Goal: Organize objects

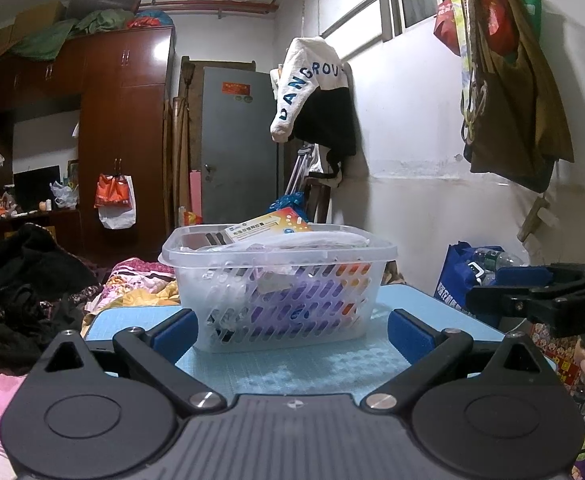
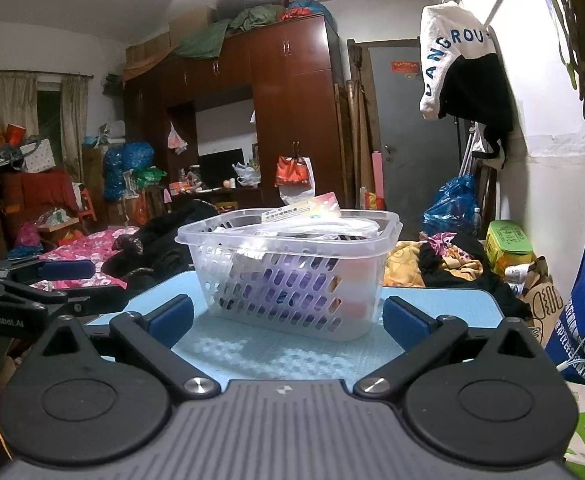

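A clear plastic slotted basket (image 1: 280, 288) stands on a light blue table (image 1: 292, 368). It holds several items: medicine boxes (image 1: 268, 226) stick up over its rim, with purple and orange packs lower down. My left gripper (image 1: 292, 330) is open and empty, just in front of the basket, fingers wide on either side of it. In the right wrist view the same basket (image 2: 292, 276) stands on the table (image 2: 252, 356). My right gripper (image 2: 288, 318) is open and empty just before it. Each gripper shows at the other view's edge: the right one (image 1: 540, 296), the left one (image 2: 44, 280).
Bedding and dark clothes (image 1: 32, 288) lie left of the table. A blue bag (image 1: 464, 276) stands at its right by the white wall. A brown wardrobe (image 1: 124, 120) and a grey door (image 1: 236, 140) stand at the back. A jacket (image 1: 316, 96) hangs from a rail.
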A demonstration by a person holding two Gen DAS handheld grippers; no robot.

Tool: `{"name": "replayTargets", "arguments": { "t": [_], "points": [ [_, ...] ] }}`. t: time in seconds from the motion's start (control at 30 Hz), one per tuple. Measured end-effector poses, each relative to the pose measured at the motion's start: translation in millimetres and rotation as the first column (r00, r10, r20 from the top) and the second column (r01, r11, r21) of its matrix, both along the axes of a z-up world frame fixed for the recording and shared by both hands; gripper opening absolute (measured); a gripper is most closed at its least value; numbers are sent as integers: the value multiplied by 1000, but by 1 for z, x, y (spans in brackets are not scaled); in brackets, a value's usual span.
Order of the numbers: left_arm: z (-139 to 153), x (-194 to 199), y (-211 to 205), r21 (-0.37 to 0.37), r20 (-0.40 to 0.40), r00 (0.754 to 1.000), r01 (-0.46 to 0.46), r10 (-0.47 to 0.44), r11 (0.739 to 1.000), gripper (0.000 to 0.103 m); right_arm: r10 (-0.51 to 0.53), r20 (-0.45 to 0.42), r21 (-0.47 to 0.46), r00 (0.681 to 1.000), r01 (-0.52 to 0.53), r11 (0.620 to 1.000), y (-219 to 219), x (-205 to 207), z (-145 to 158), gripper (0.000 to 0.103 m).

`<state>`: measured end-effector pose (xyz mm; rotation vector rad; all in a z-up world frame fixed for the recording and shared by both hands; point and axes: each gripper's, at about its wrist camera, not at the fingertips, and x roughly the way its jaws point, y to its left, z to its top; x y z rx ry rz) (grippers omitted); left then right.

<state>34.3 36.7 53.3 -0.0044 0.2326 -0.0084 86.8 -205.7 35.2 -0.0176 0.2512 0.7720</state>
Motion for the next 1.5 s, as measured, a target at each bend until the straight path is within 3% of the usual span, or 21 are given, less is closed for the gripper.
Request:
{"name": "replayTargets", "arguments": {
  "t": [1.5],
  "points": [
    [-3,4,-1,-3,-10,1000,11,-11,1000,102,1,0,2,1000,-1,1000,-1,-1,-1,103]
  ]
}}
